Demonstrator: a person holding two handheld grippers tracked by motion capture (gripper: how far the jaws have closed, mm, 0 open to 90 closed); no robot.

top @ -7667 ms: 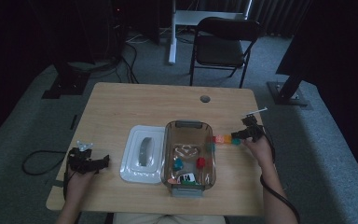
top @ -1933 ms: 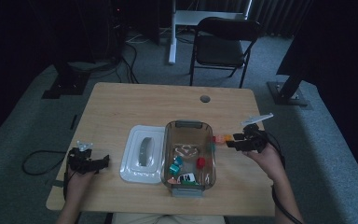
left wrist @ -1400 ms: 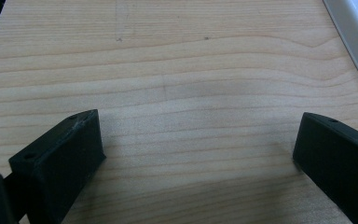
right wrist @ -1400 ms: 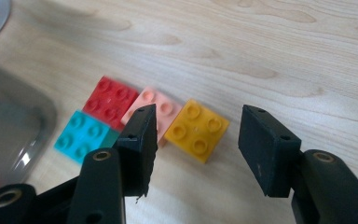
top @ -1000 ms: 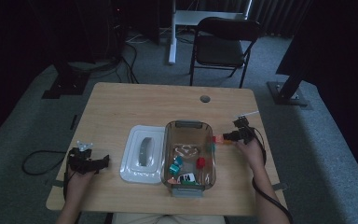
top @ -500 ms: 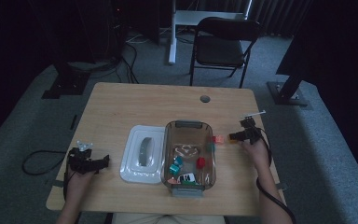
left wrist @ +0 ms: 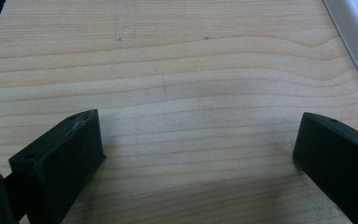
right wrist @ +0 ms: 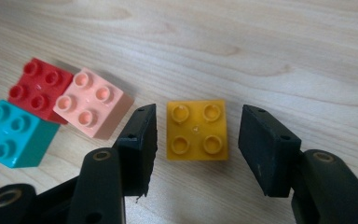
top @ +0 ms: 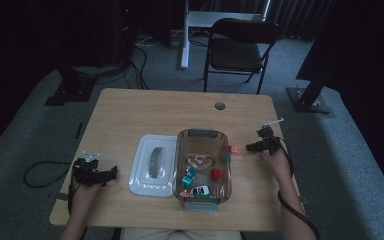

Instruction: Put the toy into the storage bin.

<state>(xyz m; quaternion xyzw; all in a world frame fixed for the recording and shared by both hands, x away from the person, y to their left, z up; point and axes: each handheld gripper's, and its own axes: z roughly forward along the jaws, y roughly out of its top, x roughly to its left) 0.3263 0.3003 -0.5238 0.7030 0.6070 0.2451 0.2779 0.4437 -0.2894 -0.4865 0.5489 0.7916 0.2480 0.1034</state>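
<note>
Wooden table [top: 145,112] fills the middle of the high view. A clear bin [top: 201,165] sits centre frame, holding several small bricks, with its white lid [top: 152,165] lying just left of it. The right gripper [top: 252,148] rests at right of centre, pointing at a few bricks [top: 234,149] beside the bin's right wall. The left gripper [top: 111,172] rests at lower left, near the lid.

Left gripper view: the jaws stand wide over bare wood, nothing between them (idle); the lid's edge [left wrist: 354,44] shows at upper right.

Right gripper view: the yellow brick [right wrist: 196,129] lies flat at centre frame, studs up, between the jaws. These stand narrow, with a small gap on each side, so the brick is straddled and not yet gripped. A pink brick [right wrist: 92,102], a red brick [right wrist: 38,86] and a teal brick [right wrist: 10,133] cluster at left, the pink one just beside the left jaw.

Risks: uneven closing could spin the yellow brick out sideways. Drift to the left could nudge the pink brick.
</note>
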